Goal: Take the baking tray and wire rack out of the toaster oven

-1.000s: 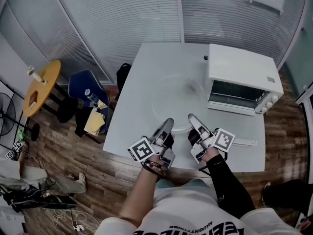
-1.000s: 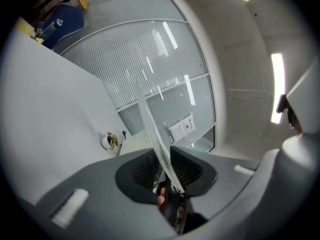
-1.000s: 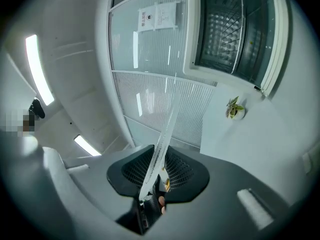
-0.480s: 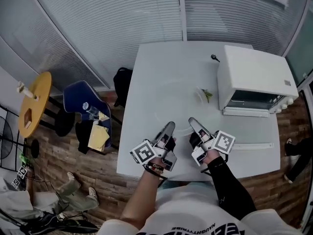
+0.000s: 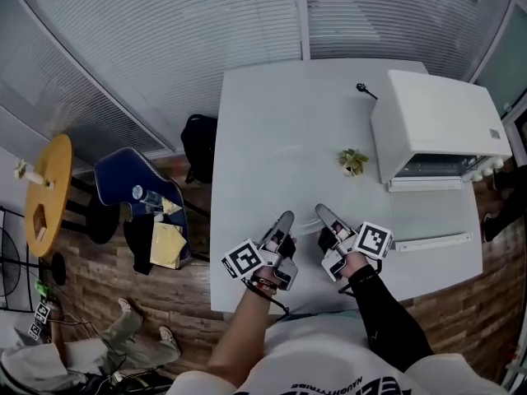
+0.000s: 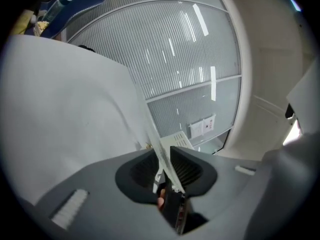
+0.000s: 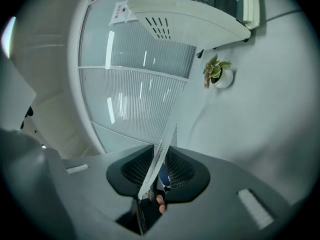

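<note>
- White box-shaped metal toaster oven [image 5: 436,122] sits on the white rectangular tabletop [image 5: 280,113], at its far right corner.
- Small green potted plant [image 5: 354,161] stands just left of the oven.
- Flat white strip [image 5: 432,242] lies before the oven, near the right edge.
- Left tool [image 5: 286,218] and right tool [image 5: 321,212] sit side by side at the near edge, each clamping a thin clear panel [image 7: 165,149].

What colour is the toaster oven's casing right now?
White. The toaster oven shows best in the head view, at the table's far right.

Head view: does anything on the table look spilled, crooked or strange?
Nothing spilled or broken. Oddest: a potted plant stands close beside the toaster oven, and the left gripper and right gripper pinch a thin sheet barely visible from above.
</note>
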Demonstrator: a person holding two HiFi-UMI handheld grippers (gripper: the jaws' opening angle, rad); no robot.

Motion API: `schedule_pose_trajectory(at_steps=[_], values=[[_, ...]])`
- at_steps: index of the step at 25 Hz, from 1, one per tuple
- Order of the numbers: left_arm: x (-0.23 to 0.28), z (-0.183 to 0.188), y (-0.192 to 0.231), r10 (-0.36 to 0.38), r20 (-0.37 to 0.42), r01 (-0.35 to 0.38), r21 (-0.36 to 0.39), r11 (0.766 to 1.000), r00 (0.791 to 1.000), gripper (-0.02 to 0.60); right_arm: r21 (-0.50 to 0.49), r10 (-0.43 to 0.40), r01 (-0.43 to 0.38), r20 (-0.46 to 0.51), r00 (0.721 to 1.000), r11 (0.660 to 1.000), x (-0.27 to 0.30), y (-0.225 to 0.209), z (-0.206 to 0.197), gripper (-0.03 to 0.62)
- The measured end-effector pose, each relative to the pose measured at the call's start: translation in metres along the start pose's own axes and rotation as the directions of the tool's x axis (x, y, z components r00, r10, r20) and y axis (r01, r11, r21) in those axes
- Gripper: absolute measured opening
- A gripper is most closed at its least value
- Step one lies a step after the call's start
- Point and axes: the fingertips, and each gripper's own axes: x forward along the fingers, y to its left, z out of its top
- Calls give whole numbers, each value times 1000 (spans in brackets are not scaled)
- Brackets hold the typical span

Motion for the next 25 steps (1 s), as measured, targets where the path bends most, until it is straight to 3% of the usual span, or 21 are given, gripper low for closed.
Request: schedule_pose_trajectory(at_steps=[7, 9, 14, 25], values=[[-6, 1, 38, 66, -28, -68, -74, 995, 997, 133, 90, -80, 82, -30, 996, 993, 14, -28, -21, 72], [-10, 1, 47, 88, -36, -91, -90, 992, 996, 133, 105, -64, 68, -38, 997, 992, 21, -29, -27, 72], [-16, 7, 64, 110, -34, -114, -124, 986, 993, 135, 111, -135, 144, -80, 988, 983, 31, -42, -39, 72], [-17, 12, 91, 163, -67, -172, -165, 971, 984, 138, 128, -177, 192, -124, 976, 973, 50, -56, -47, 72]])
